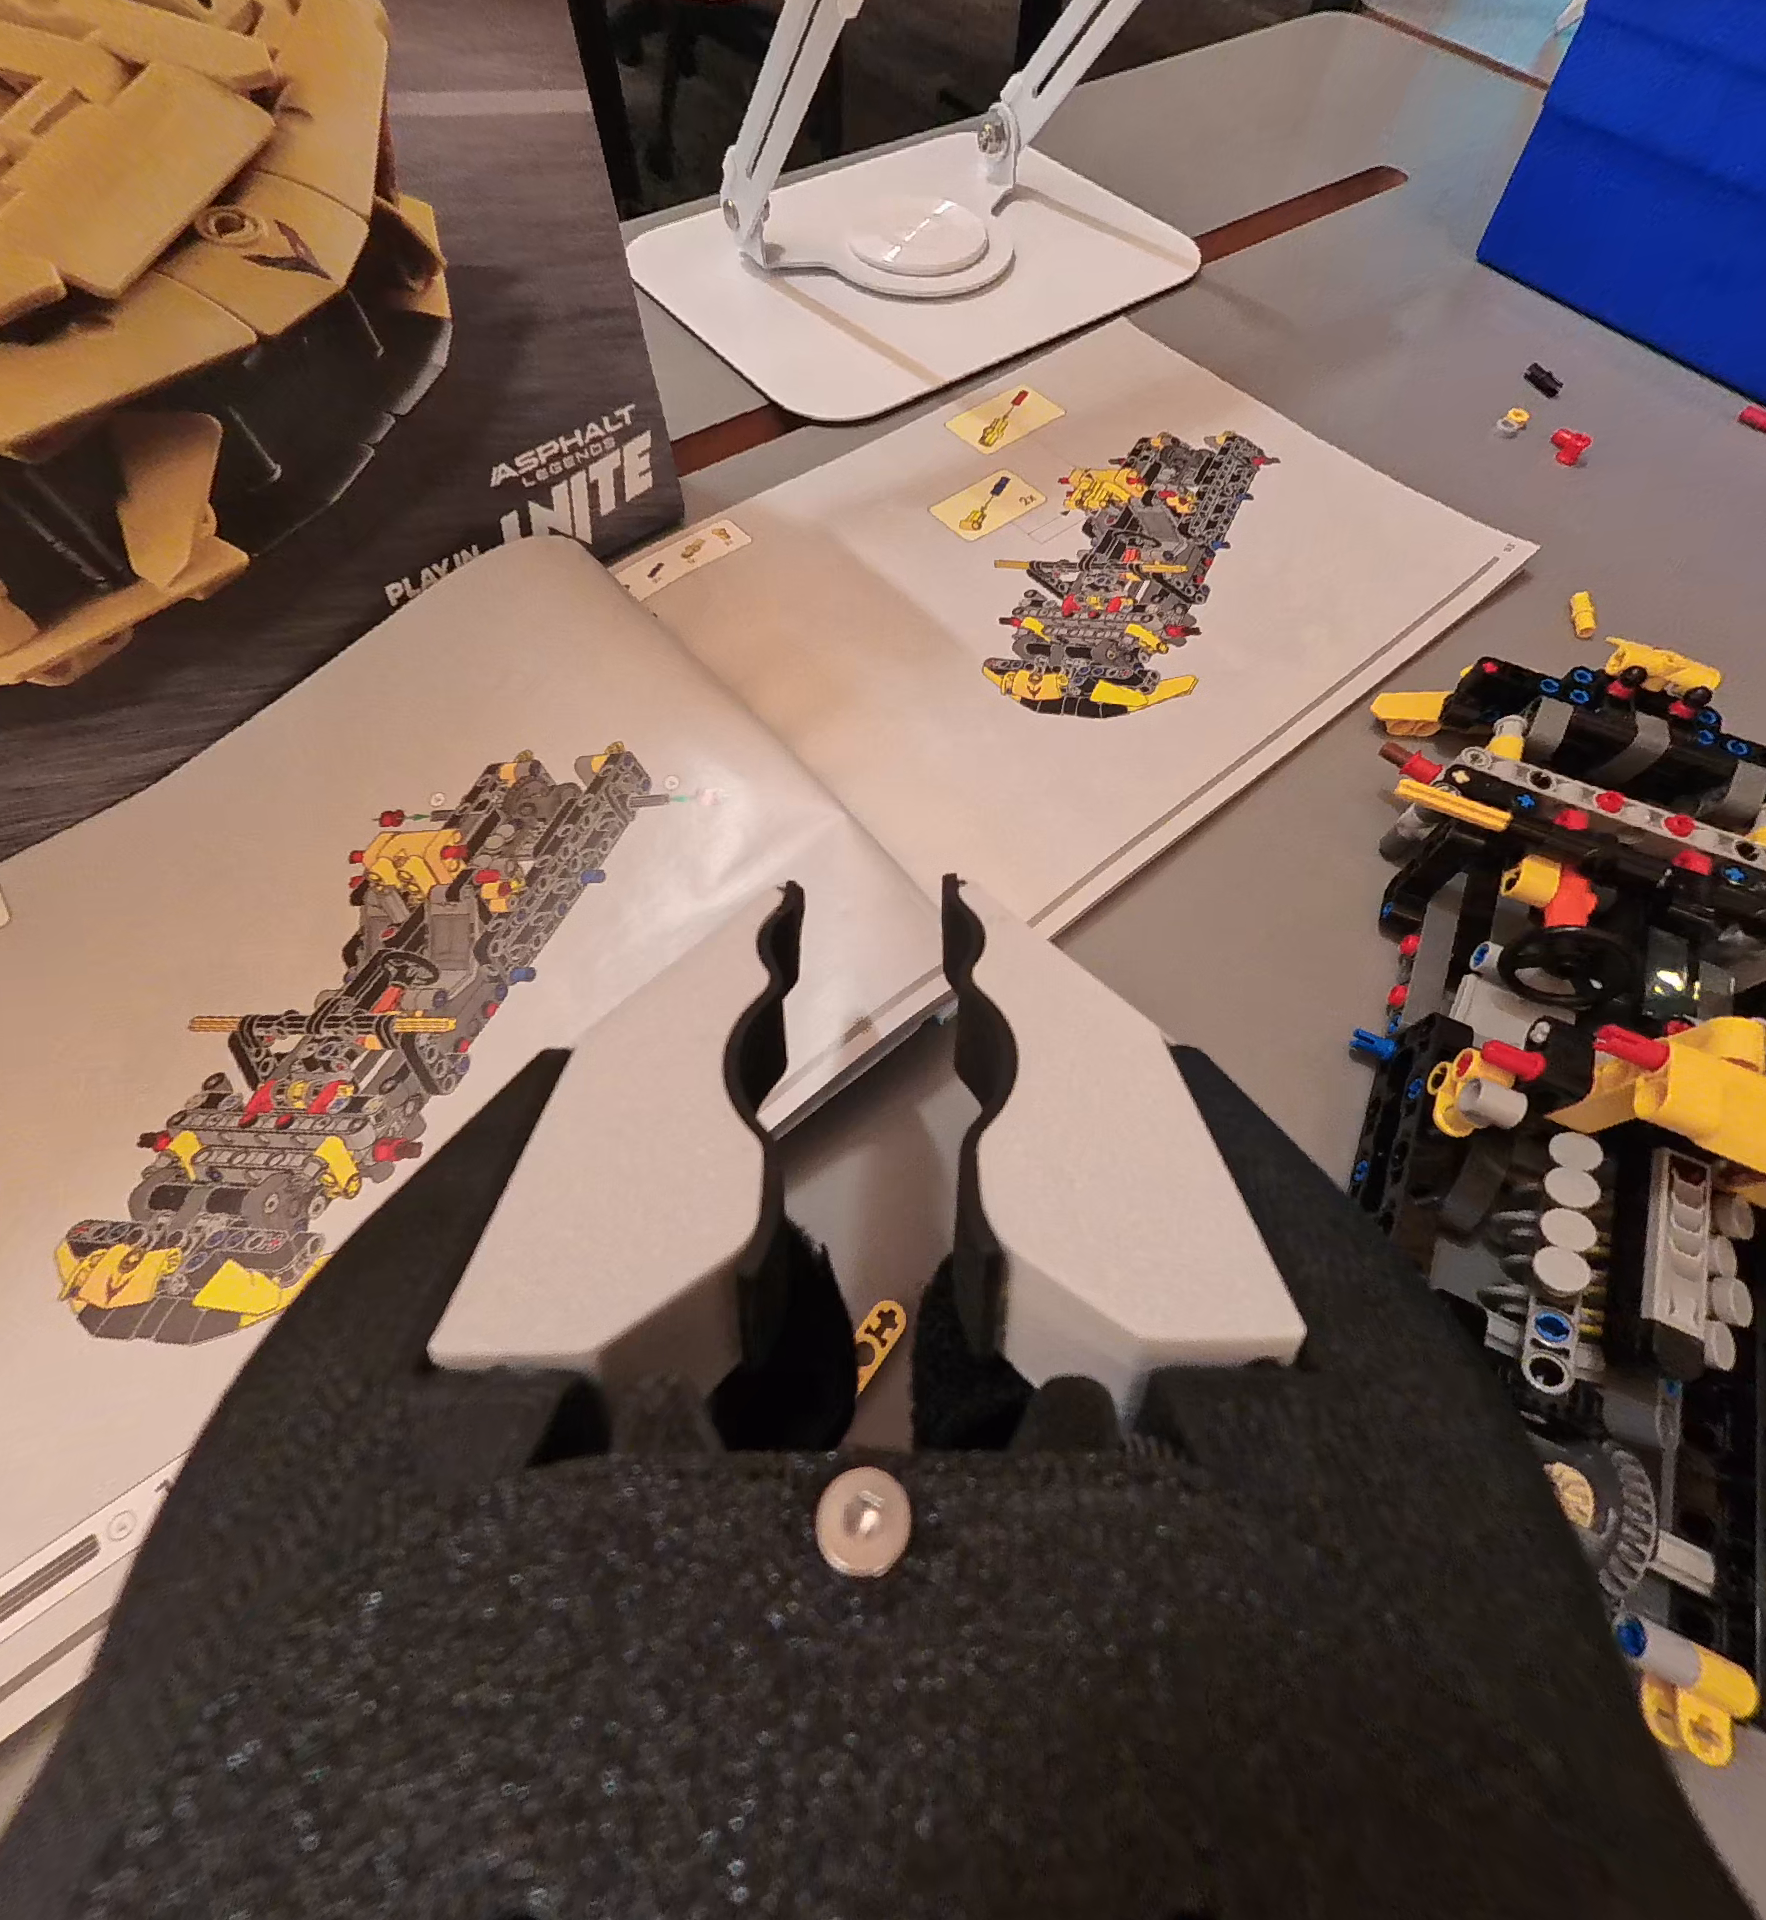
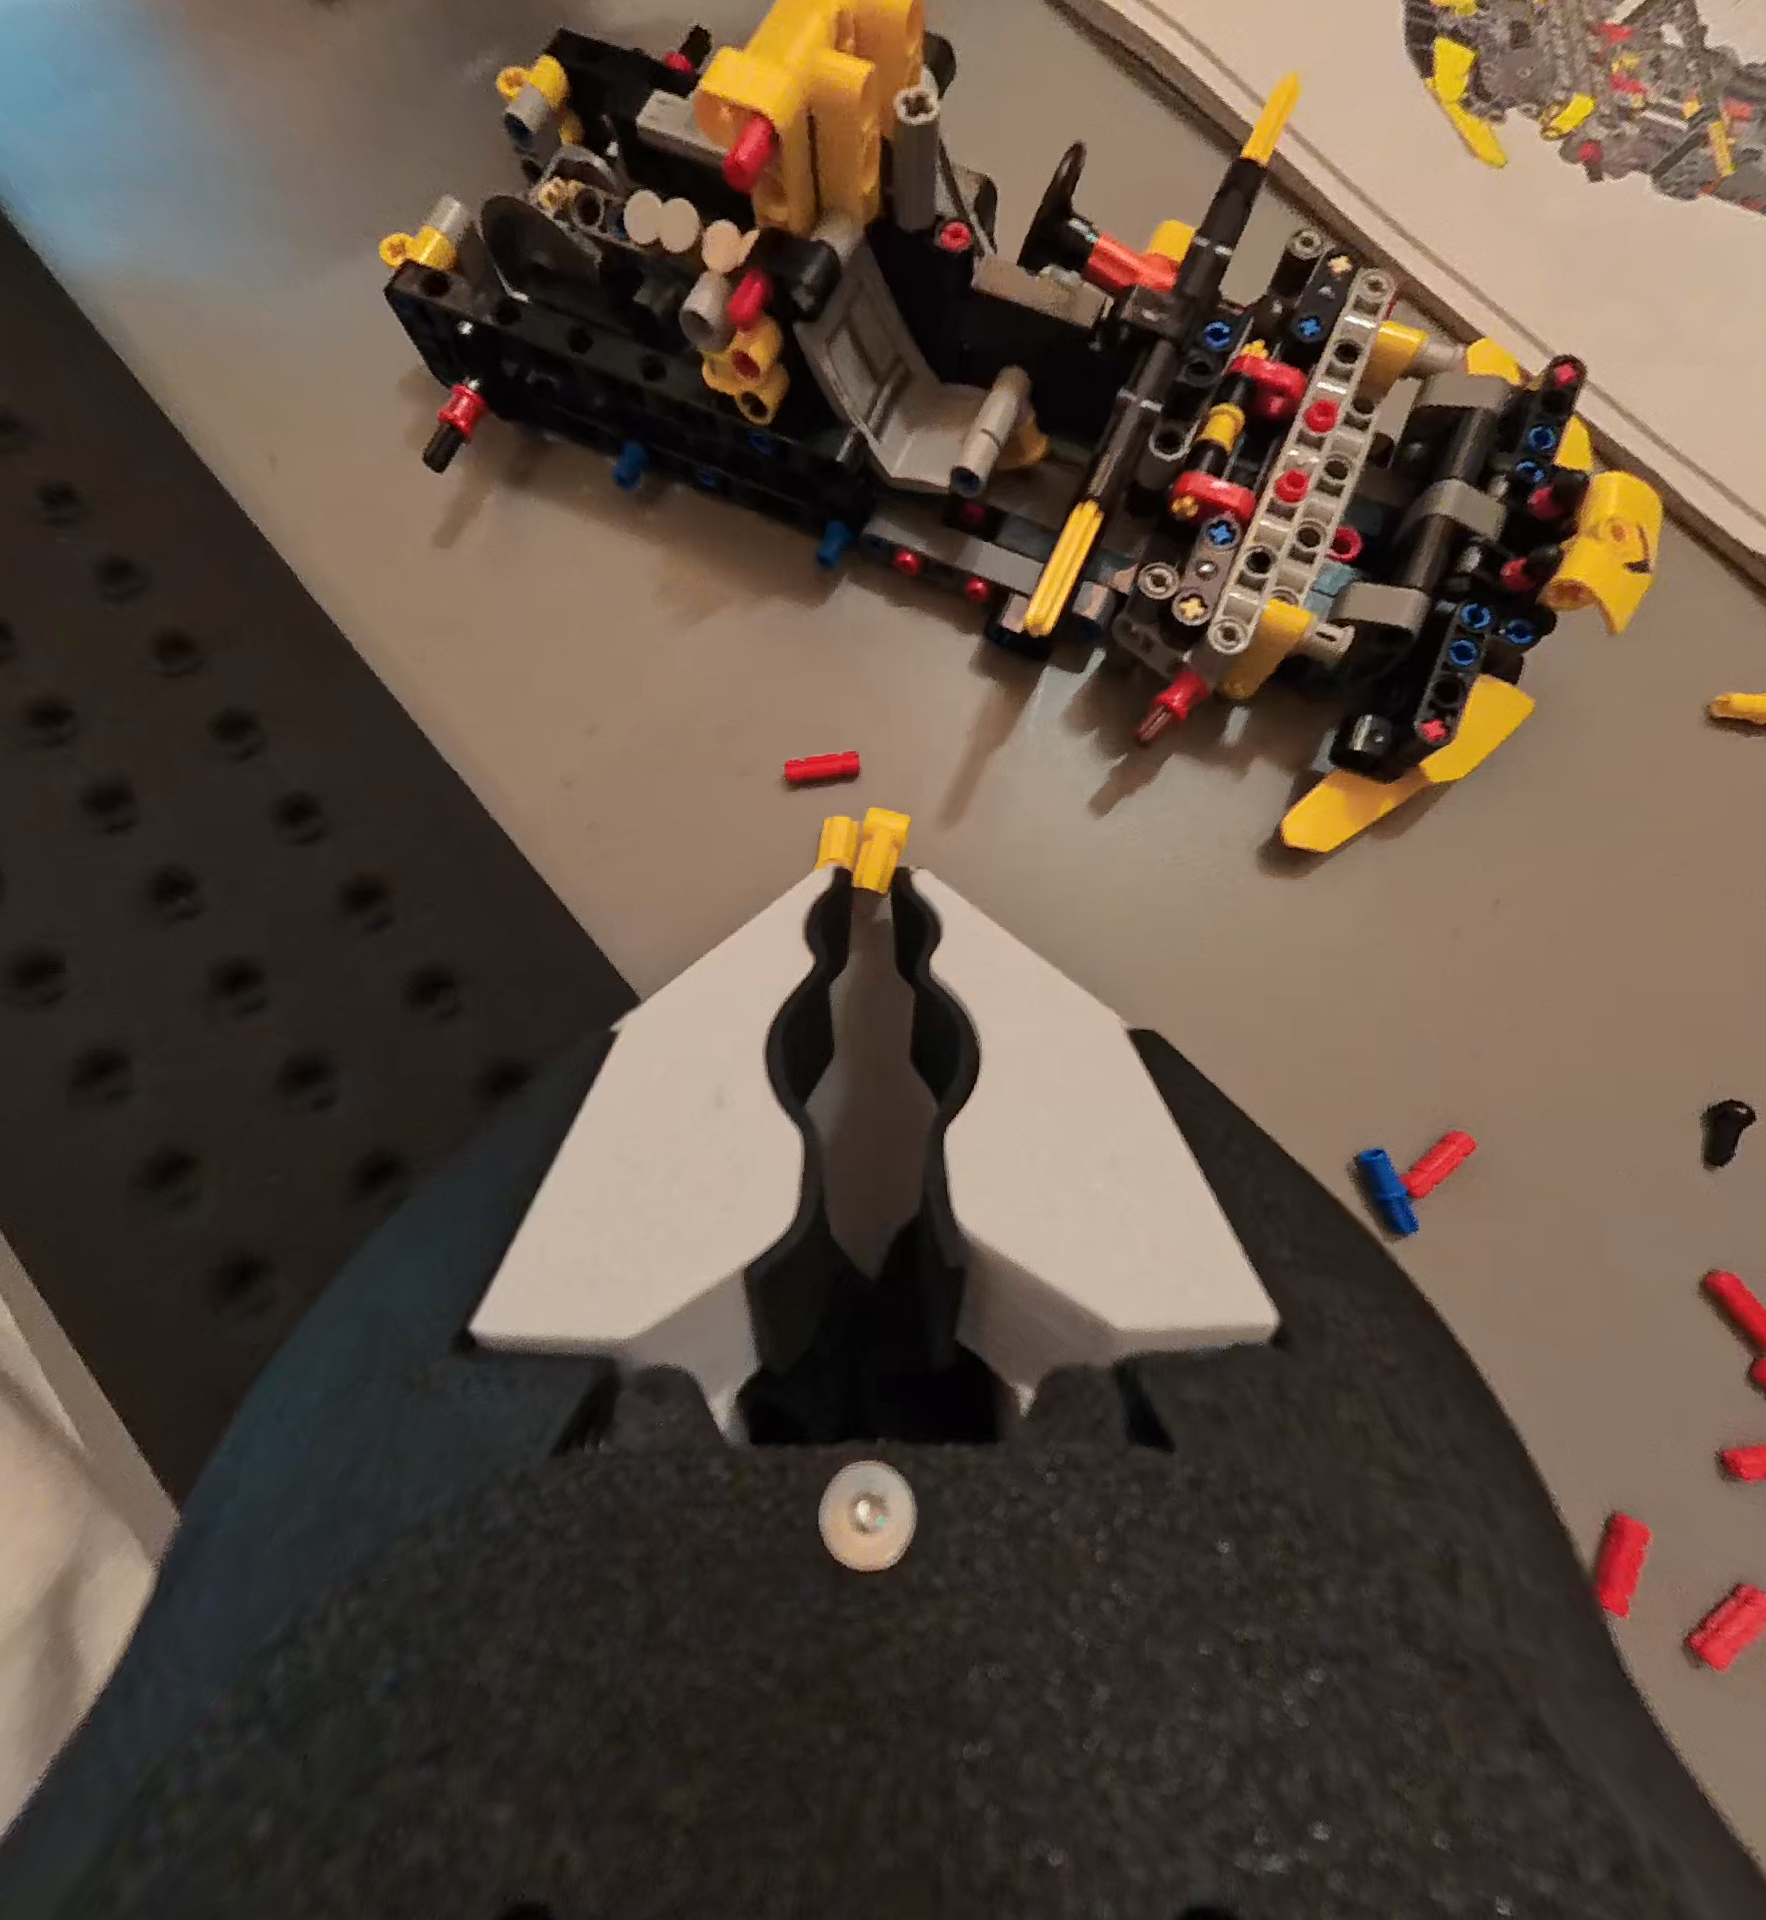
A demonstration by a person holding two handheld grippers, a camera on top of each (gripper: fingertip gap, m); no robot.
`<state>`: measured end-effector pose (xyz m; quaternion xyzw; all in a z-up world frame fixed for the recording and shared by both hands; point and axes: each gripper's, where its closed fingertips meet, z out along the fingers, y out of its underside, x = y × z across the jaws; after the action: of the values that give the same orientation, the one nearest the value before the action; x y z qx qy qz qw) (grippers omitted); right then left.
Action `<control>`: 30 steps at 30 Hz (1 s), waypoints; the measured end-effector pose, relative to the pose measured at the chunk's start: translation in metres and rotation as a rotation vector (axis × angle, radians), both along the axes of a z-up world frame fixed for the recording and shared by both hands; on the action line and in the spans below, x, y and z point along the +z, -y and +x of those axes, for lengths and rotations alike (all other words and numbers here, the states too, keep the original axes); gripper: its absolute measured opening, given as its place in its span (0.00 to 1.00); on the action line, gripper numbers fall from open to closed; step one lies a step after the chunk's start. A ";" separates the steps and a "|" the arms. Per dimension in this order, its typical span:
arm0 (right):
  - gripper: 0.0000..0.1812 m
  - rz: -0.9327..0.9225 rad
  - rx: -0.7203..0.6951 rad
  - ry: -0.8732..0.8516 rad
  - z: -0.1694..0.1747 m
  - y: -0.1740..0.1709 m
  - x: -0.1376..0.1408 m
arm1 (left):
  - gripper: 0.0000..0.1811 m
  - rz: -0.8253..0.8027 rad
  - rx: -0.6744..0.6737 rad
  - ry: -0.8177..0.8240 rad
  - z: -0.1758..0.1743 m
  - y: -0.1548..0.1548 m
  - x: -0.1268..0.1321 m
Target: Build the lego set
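Note:
The part-built black, grey and yellow lego car chassis [image 1: 1606, 1091] lies on the grey table at the right of the left wrist view and at the top of the right wrist view [image 2: 1014, 416]. My left gripper [image 1: 868, 904] is open and empty above the near edge of the open instruction booklet [image 1: 567, 883]. A small yellow piece [image 1: 879, 1340] lies on the table under its fingers. My right gripper [image 2: 863, 873] is shut on a small yellow connector piece [image 2: 863, 847], held above the table short of the chassis.
The set's box [image 1: 235, 312] stands at the back left, a white lamp base [image 1: 910, 260] behind the booklet, a blue box [image 1: 1689, 208] at the back right. Loose red [image 2: 1741, 1455], blue [image 2: 1386, 1190] and black [image 2: 1726, 1127] pins lie scattered. A dark perforated board [image 2: 131, 779] borders the table. There is about 25 cm between the tips of the two grippers.

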<state>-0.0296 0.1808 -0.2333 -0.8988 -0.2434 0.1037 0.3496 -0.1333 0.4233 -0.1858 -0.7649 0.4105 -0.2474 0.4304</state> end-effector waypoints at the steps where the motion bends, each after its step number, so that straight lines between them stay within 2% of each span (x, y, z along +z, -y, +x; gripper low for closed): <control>1: 0.04 0.007 -0.011 0.002 0.002 -0.001 0.001 | 0.15 0.000 0.000 0.001 0.000 0.000 0.000; 13: 0.06 -0.069 -0.034 -0.022 0.012 0.000 -0.006 | 0.15 0.004 -0.002 -0.008 0.000 0.000 -0.001; 16: 0.07 0.022 -0.088 -0.049 0.036 -0.001 0.008 | 0.15 0.004 0.000 -0.009 -0.001 -0.001 -0.001; 18: 0.06 0.090 -0.181 -0.001 0.073 -0.003 0.017 | 0.15 0.002 0.000 -0.002 -0.001 -0.001 0.000; 21: 0.10 0.036 -0.269 -0.003 0.107 0.001 0.014 | 0.15 0.003 -0.007 -0.006 0.001 0.001 0.000; 30: 0.08 -0.025 -0.254 0.047 0.114 0.004 -0.010 | 0.15 -0.002 -0.001 -0.014 -0.001 -0.001 -0.004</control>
<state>0.0849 0.1771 -0.2435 -0.9288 -0.1343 0.0403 0.3431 -0.1339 0.4243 -0.1898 -0.7669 0.4135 -0.2426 0.4267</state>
